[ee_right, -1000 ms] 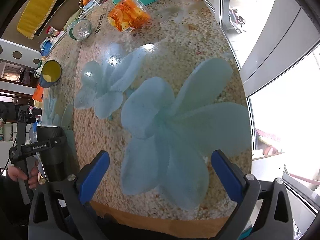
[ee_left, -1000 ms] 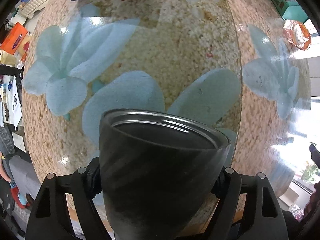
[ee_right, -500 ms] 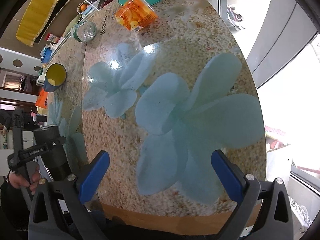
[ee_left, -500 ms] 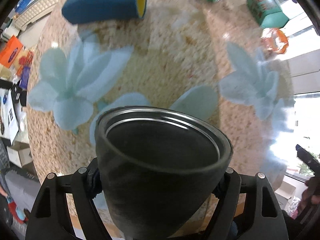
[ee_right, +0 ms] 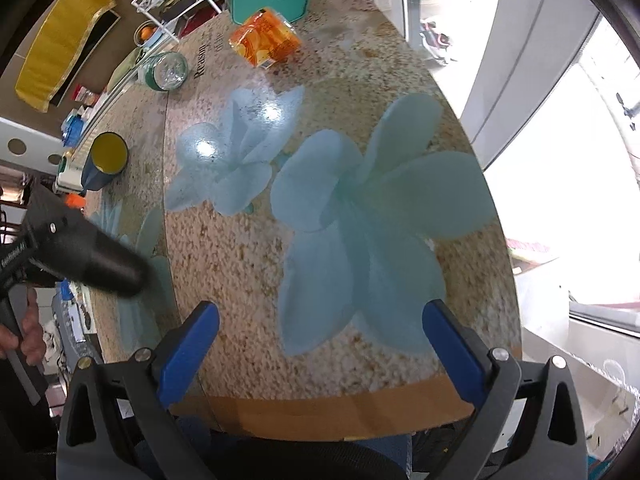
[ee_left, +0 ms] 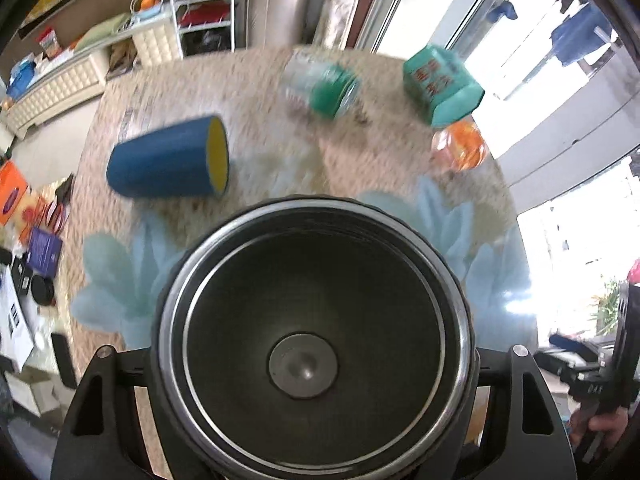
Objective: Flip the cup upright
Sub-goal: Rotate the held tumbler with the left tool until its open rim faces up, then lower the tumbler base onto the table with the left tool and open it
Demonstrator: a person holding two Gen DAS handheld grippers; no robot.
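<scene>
While clamped in the left gripper (ee_left: 314, 364) above the table (ee_right: 320, 264), black cup (ee_left: 314, 344) tilted, mouth toward the lens. Right gripper (ee_right: 320, 344) spread, empty. Beyond, blue cup (ee_left: 170, 162) lying sideways. Risk: slipping on a smooth wall mid-turn, dropping.

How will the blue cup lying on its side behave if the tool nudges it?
The blue cup lies on its side on the glossy table, so it would likely roll. Its wall looks slightly tapered, so it may curve rather than run straight. It looks rigid and is probably light, so a light push may send it sliding.
</scene>
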